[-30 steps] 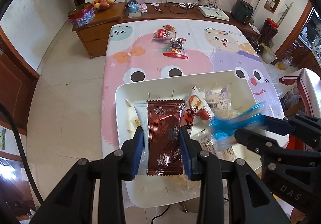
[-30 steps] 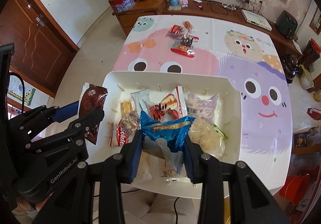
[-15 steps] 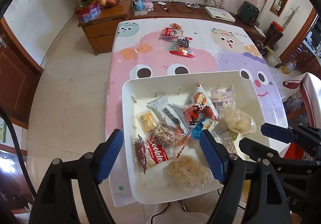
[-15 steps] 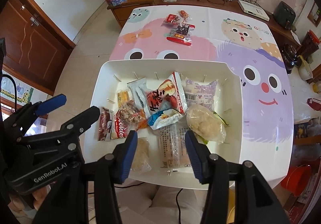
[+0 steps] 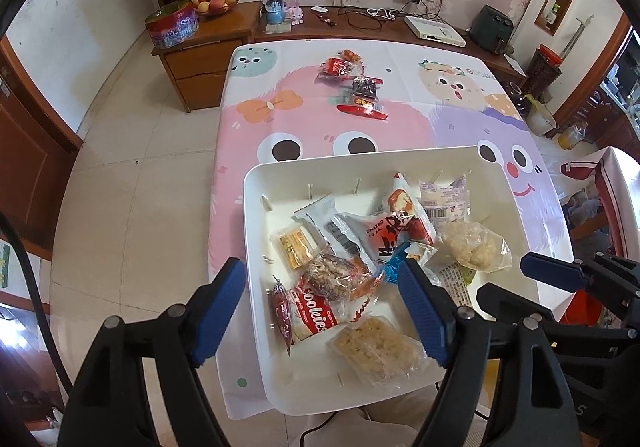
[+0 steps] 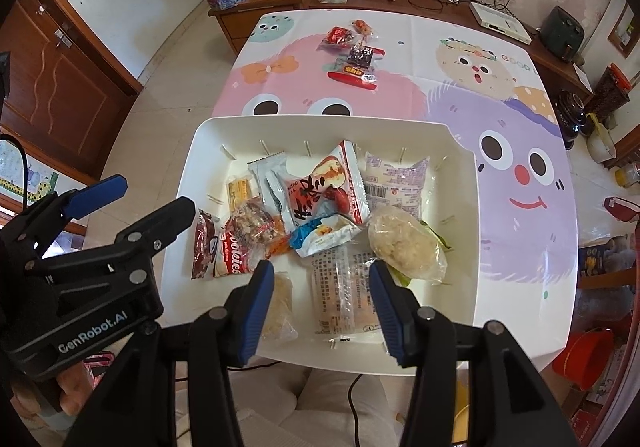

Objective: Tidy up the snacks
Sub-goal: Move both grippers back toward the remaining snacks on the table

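A white tray (image 5: 256,215) (image 6: 476,207) at the near table edge holds several snack packets. The dark red packet (image 5: 281,307) (image 6: 201,243) lies at the tray's left side beside a cookies pack (image 5: 316,317). The blue packet (image 5: 394,265) (image 6: 320,235) lies in the tray's middle. My left gripper (image 5: 320,311) is open and empty above the tray's near left. My right gripper (image 6: 320,287) is open and empty above the tray's near edge. A small pile of snacks (image 5: 356,91) (image 6: 356,55) lies far up the table.
The table has a cartoon monster cloth (image 5: 460,115). A wooden cabinet (image 5: 200,59) with a tin and a fruit bowl stands beyond the table's far left corner. A sideboard (image 5: 400,27) with cables and a white box runs along the back wall.
Both grippers opened: the left let go of the dark red packet and the right let go of the blue packet. Both packets now lie in the tray. Both grippers drew back.
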